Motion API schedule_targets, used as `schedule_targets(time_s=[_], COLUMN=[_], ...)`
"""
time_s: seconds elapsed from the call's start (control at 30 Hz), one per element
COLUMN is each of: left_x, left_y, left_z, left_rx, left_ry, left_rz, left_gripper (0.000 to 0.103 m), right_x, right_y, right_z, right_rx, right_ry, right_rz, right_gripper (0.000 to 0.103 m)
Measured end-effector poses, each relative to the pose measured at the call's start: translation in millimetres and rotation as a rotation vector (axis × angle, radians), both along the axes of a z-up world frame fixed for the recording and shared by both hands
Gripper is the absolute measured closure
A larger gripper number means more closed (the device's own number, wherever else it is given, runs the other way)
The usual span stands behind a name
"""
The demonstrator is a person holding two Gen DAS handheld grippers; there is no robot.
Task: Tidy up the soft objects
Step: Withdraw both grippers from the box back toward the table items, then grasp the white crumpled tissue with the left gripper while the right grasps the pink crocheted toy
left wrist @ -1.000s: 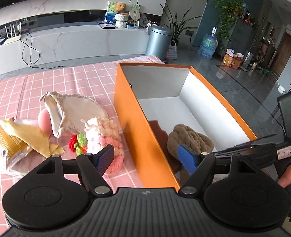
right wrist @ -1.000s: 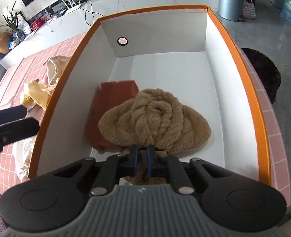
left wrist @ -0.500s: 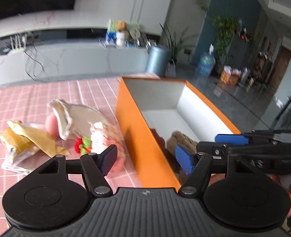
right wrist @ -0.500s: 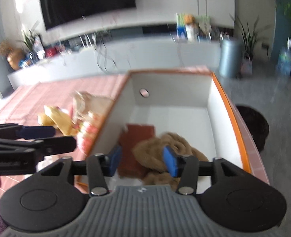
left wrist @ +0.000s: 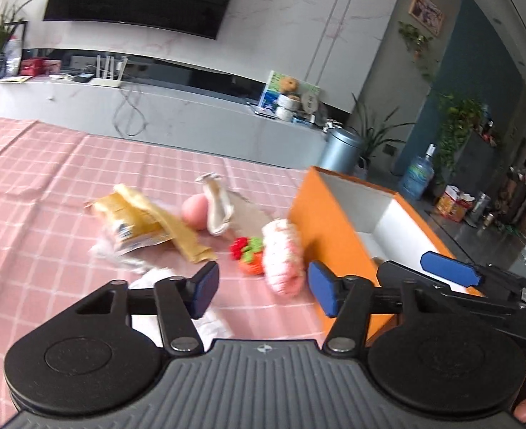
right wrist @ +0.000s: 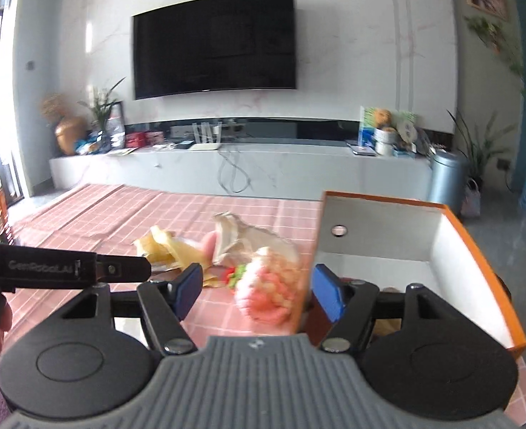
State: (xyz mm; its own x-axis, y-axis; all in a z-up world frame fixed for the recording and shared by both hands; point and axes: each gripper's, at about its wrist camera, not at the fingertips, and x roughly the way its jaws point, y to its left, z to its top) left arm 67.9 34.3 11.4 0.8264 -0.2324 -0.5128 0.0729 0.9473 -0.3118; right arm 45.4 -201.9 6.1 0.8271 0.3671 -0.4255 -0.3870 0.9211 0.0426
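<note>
A pink and white knitted toy [left wrist: 282,257] lies on the pink checked tablecloth [left wrist: 48,214], against the orange box [left wrist: 330,221]. My left gripper [left wrist: 264,293] hovers just short of the toy; its jaws are closing and nothing is pressed between them. My right gripper [right wrist: 259,293] hangs over the box's near left corner, jaws opening and empty, with the knitted toy [right wrist: 270,286] ahead of them. The left wrist view shows the right gripper [left wrist: 402,264] reaching in at the right. The brown plush in the box is hidden.
Left of the knitted toy lie a red and green crochet piece [left wrist: 248,250], a cream pouch [left wrist: 216,207], a pink ball [left wrist: 195,211] and a yellow packet [left wrist: 137,221]. White cloth [left wrist: 212,321] lies under my left gripper. The box's white inside [right wrist: 388,246] faces up.
My right gripper opened off the brown plush in the box, rose and swung left toward the table. My left gripper swung left from the box to the pile, and its jaws narrowed.
</note>
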Motion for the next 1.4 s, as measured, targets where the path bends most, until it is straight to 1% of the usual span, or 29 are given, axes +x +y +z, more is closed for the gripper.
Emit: schedule_targets(time_s=[0.03,0.07,0.1,0.17,0.2,0.27,0.3,0.33,0.4,0.43,0.53,0.6,0.63,0.7,0.8,0.87,1.0,1.2,1.23,1.33,1.37,1.4], left_x=[-3,-7,-9,-13,-14,-15,-16,-16,-14,-13,-13,-11,-9,-3,7,13,23,33,35,40,42,44], left_y=[5,9,13,21,24,29,32,36,41,43,55,61,63,65,68,69,70,61,59,50,47,44], left_z=[-3,-6,-11,-20,-25,-33,-37,-40,-46,-49,-61,-67,-70,-74,-80,-84,-92,-93,-93,-93,-93,-93], left_rx=[0.004,0.005,0.002,0.008,0.021,0.021,0.012,0.010,0.013,0.007,-0.025,-0.050,-0.059,-0.067,-0.081,-0.078,-0.097,-0.063,-0.057,-0.050,-0.047,-0.036], left_ry=[0.003,0.006,0.013,0.040,0.058,0.083,0.092,0.101,0.123,0.135,0.173,0.203,0.216,0.237,0.273,0.285,0.319,0.305,0.301,0.295,0.293,0.291], left_rz=[0.008,0.011,0.006,0.012,0.016,0.024,0.035,0.047,0.077,0.089,0.150,0.173,0.189,0.217,0.245,0.265,0.274,0.257,0.247,0.206,0.194,0.180], left_gripper=[0.046,0.054,0.065,0.076,0.076,0.076,0.074,0.070,0.033,0.029,0.027,0.018,0.017,0.017,0.017,0.017,0.017,0.018,0.020,0.032,0.041,0.048], right_x=[-2,-4,-4,-5,-4,-4,-4,-2,2,5,11,15,18,26,41,55,71,70,70,69,68,68], right_y=[6,12,17,26,30,39,42,45,50,52,60,66,67,73,82,86,94,101,102,104,105,106], right_z=[-3,-6,-10,-18,-22,-31,-36,-39,-46,-48,-55,-60,-61,-67,-77,-86,-101,-110,-111,-113,-113,-114], right_rx=[-0.010,-0.018,-0.026,-0.034,-0.040,-0.060,-0.071,-0.078,-0.082,-0.078,-0.088,-0.113,-0.126,-0.146,-0.167,-0.165,-0.155,-0.141,-0.137,-0.130,-0.129,-0.130], right_ry=[0.002,0.009,0.021,0.047,0.065,0.097,0.110,0.125,0.156,0.170,0.189,0.190,0.195,0.204,0.196,0.220,0.264,0.283,0.287,0.289,0.290,0.291], right_rz=[0.007,0.016,0.027,0.046,0.062,0.082,0.086,0.088,0.092,0.096,0.113,0.110,0.111,0.122,0.119,0.110,0.109,0.164,0.171,0.199,0.211,0.219], right_gripper=[0.035,0.036,0.037,0.044,0.051,0.057,0.058,0.058,0.058,0.057,0.055,0.055,0.055,0.055,0.059,0.063,0.064,0.072,0.074,0.074,0.075,0.075])
